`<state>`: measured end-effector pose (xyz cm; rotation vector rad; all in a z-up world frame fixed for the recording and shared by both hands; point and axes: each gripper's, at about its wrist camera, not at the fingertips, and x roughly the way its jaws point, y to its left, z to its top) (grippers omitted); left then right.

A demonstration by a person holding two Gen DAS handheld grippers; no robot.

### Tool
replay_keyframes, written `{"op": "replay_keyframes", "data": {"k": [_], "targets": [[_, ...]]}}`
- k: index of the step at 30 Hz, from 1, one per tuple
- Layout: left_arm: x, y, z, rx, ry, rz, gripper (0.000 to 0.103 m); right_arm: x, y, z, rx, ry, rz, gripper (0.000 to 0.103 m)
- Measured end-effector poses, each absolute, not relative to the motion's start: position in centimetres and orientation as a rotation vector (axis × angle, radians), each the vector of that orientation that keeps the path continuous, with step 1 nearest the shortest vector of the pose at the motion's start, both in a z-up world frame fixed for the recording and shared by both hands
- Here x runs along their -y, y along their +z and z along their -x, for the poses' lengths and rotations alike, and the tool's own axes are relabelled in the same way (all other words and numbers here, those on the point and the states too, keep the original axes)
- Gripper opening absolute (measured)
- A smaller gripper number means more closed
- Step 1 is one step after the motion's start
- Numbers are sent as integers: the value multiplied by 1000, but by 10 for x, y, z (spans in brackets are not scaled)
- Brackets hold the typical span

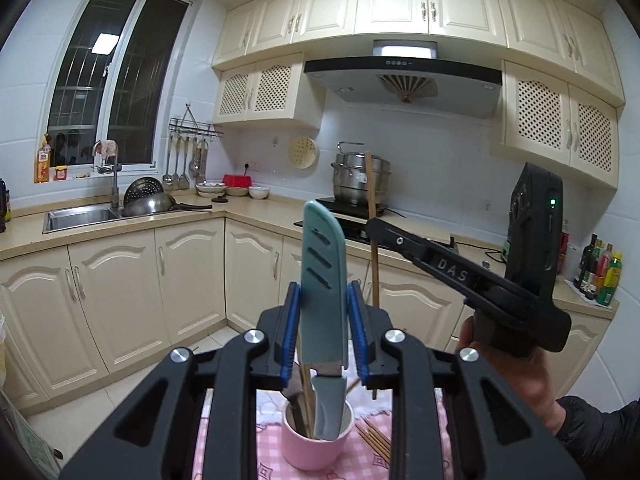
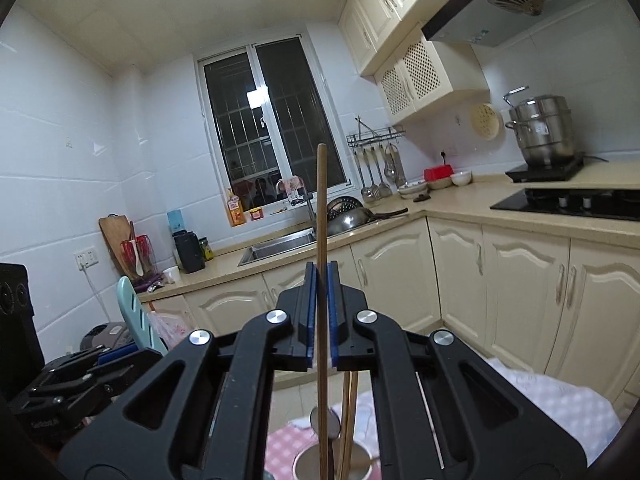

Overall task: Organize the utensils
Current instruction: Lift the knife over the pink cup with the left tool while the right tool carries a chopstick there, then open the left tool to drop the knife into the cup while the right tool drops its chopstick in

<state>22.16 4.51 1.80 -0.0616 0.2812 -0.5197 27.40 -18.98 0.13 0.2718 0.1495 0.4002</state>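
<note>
**A:** What are you holding right now?

**B:** Two things at once. My left gripper [image 1: 323,312] is clamped on the sheathed knife [image 1: 323,276], blue pads pressing either side of the teal sheath, tip pointing up and handle hanging down. The handle end sits just inside the pink cup [image 1: 316,446], touching or nearly touching the chopsticks already standing in it. My right gripper [image 2: 321,300] is closed on a single chopstick [image 2: 321,216], held upright, its lower end reaching toward the metal cup [image 2: 306,466] below.

**A:** So both are mid-drop?

**B:** That's my reading. Neither piece looks seated yet, so I judge the step in hand to be lowering each one into its own cup.

**A:** How do you do that well?

**B:** Keep each piece vertical and come straight down, so the ends slide between what already stands there and don't knock it sideways. From the right wrist I can see a spoon [image 2: 325,418] and more chopsticks in the metal cup, so my stick needs the gap beside them. I'd open the pads only once the weight rests on the cup bottom.

**A:** Any risk?

**B:** The pink cup looks light, and the knife is tall; letting go with it tilted could tip the cup on the checked tablecloth [image 1: 276,458]. Loose chopsticks [image 1: 374,440] lie just beside the cup as well, still to be gathered.
</note>
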Motion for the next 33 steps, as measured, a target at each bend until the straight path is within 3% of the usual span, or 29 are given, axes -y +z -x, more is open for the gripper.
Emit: {"op": "replay_keyframes", "data": {"k": [20, 21, 22, 23, 24, 27, 29, 33], "targets": [[-26, -42, -278, -469, -518, 66, 24, 174, -52, -302, -309, 373, -252, 9], [-28, -44, -279, -473, -513, 73, 26, 176, -50, -299, -311, 369, -254, 21], [-29, -44, -279, -475, -511, 81, 35, 178, -48, -297, -308, 363, -254, 56], [-32, -44, -278, -470, -500, 91, 45, 183, -45, -290, -291, 350, -262, 74], [-34, -43, -277, -462, -492, 96, 49, 186, -42, -286, -278, 345, -265, 81], [-38, -39, -272, -436, -469, 96, 62, 198, -30, -275, -260, 332, -267, 82], [-38, -36, -268, -423, -456, 92, 76, 209, -22, -269, -245, 311, -275, 88], [-37, -32, -259, -406, -430, 82, 90, 232, -12, -258, -241, 269, -293, 97]]}}
